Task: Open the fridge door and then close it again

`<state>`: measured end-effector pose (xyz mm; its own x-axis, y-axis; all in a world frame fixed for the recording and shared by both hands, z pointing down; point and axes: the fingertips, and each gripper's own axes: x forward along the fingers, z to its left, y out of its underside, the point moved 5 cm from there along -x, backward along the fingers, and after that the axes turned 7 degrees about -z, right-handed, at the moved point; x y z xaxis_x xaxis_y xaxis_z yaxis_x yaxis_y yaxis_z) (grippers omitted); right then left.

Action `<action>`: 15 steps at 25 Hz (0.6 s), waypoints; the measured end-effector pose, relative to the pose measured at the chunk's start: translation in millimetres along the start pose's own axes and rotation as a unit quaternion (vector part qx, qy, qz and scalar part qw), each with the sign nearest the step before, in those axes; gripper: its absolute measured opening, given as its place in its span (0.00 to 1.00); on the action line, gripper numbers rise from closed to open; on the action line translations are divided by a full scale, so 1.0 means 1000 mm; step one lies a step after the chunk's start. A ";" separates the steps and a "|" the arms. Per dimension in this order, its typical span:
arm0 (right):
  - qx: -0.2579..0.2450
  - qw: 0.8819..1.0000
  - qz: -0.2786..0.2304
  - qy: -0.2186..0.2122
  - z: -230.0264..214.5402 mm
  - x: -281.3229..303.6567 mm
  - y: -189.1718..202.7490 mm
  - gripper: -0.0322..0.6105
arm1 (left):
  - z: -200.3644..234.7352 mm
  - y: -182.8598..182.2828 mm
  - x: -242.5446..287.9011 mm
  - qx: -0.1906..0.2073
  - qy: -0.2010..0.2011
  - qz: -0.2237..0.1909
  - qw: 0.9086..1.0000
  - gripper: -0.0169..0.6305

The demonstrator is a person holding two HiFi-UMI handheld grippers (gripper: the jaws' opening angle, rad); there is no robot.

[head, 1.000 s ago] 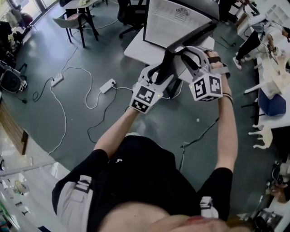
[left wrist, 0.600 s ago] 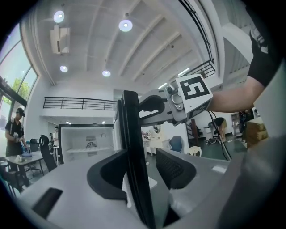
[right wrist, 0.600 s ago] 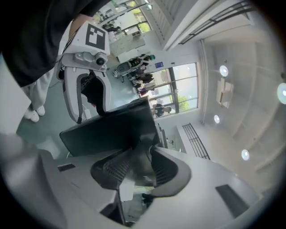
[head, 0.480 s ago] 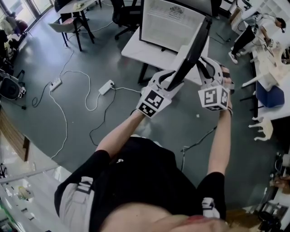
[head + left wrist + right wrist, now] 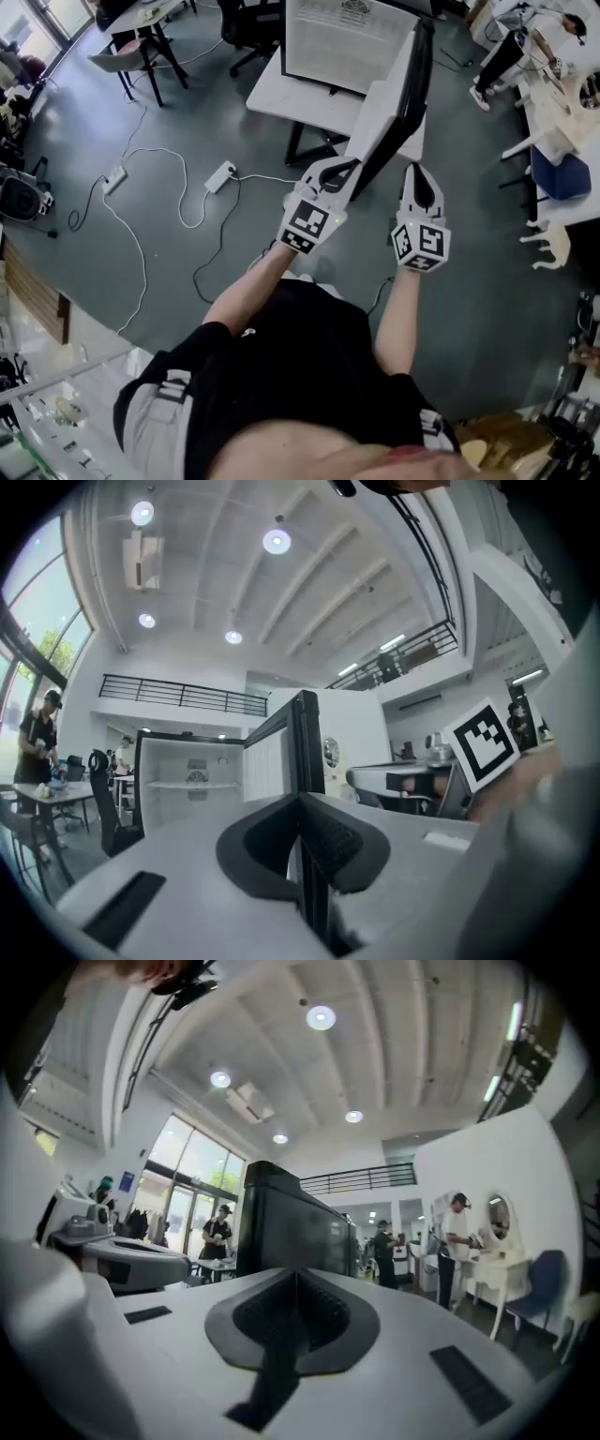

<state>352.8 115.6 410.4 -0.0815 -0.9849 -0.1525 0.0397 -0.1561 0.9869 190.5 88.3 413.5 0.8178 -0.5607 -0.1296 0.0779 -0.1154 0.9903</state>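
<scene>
Fridge door (image 5: 394,103): stands open, free edge just ahead of my left claw (image 5: 337,175), whose jaws are together on nothing. Right claw (image 5: 418,178): jaws together, empty, beside the door's outer face. Opening done, I judge; closing remains.

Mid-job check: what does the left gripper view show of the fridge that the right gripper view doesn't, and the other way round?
Only the left gripper view: the fridge interior, open and white, with its shelf, the fridge door's ribbed pale inner face, and the other gripper's marker cube. Only the right gripper view: the door's dark outer face and a blue chair at the right. Both: the door standing open just ahead, and jaws together with nothing between them, on the left gripper and the right gripper alike.
</scene>
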 end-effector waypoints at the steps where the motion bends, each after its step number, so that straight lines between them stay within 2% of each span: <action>1: 0.023 1.000 0.000 0.021 0.000 -0.005 0.004 0.05 | 0.003 0.002 -0.003 -0.009 -0.015 -0.001 1.000 0.03; 3: 0.051 0.998 0.002 0.045 -0.001 -0.011 0.014 0.05 | 0.009 0.008 -0.008 -0.023 -0.047 0.001 0.999 0.03; 5: 0.054 0.997 0.011 0.051 -0.003 -0.015 0.022 0.05 | 0.010 0.013 -0.010 -0.036 -0.061 0.002 0.997 0.03; 10: 0.057 0.997 0.023 0.052 -0.010 -0.019 0.028 0.05 | 0.011 0.023 -0.006 -0.048 -0.058 0.010 0.997 0.03; 15: 0.044 0.998 0.040 0.027 -0.002 -0.014 0.034 0.05 | 0.011 0.027 -0.006 -0.047 -0.057 0.013 0.997 0.03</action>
<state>356.8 124.4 445.9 -0.0286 -0.9969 -0.0738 -0.0441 -0.0725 0.9964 181.5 79.0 440.1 0.7503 -0.6529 -0.1040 0.1153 -0.0257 0.9930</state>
